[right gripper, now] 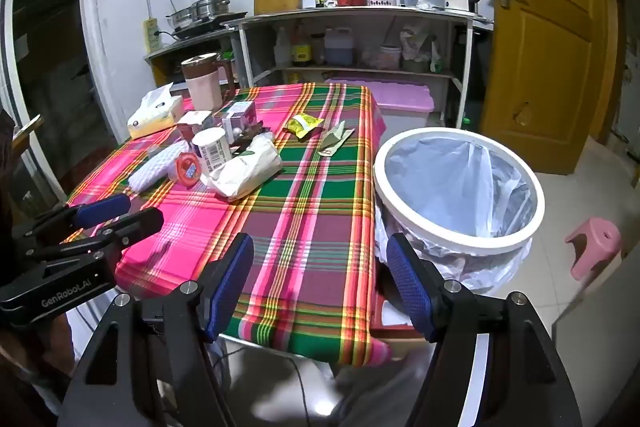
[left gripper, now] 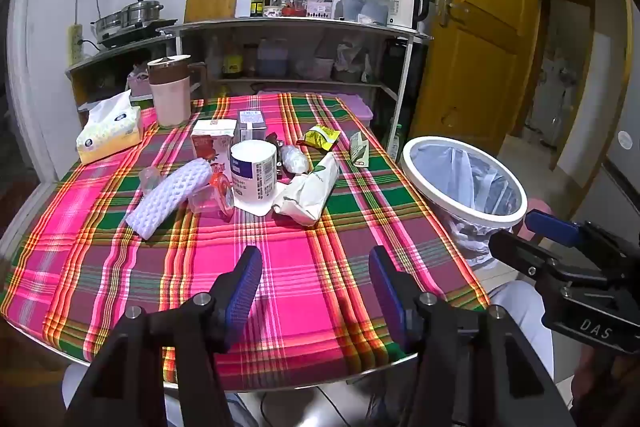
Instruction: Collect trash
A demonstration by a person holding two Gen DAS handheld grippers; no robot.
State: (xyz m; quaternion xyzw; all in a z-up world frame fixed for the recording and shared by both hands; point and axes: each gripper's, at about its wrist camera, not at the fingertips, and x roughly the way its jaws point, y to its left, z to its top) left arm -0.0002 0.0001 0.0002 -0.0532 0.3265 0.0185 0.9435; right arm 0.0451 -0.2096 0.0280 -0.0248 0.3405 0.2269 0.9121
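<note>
Trash lies in a cluster mid-table: a white foam sleeve (left gripper: pixel 170 197), a white paper cup (left gripper: pixel 254 171), a crumpled white bag (left gripper: pixel 310 193) (right gripper: pixel 248 171), a clear plastic cup (left gripper: pixel 212 197), a yellow-green wrapper (left gripper: pixel 322 137) (right gripper: pixel 303 125) and a folded paper packet (left gripper: pixel 359 148) (right gripper: pixel 334 141). A white-rimmed bin (right gripper: pixel 460 183) (left gripper: pixel 464 175) with a clear liner stands off the table's right side. My left gripper (left gripper: pixel 314 277) hovers open over the near cloth, nothing between its fingers. My right gripper (right gripper: pixel 320 267) is open and empty at the table's near right corner, beside the bin.
A plaid cloth covers the table (left gripper: pixel 280 267). At its back left stand a tissue pack (left gripper: pixel 110 133), a pink jug (left gripper: pixel 170 91) and small cartons (left gripper: pixel 212 143). A shelf unit (left gripper: pixel 304 55), a yellow door (left gripper: pixel 476 39) and a pink stool (right gripper: pixel 592 247) surround the table.
</note>
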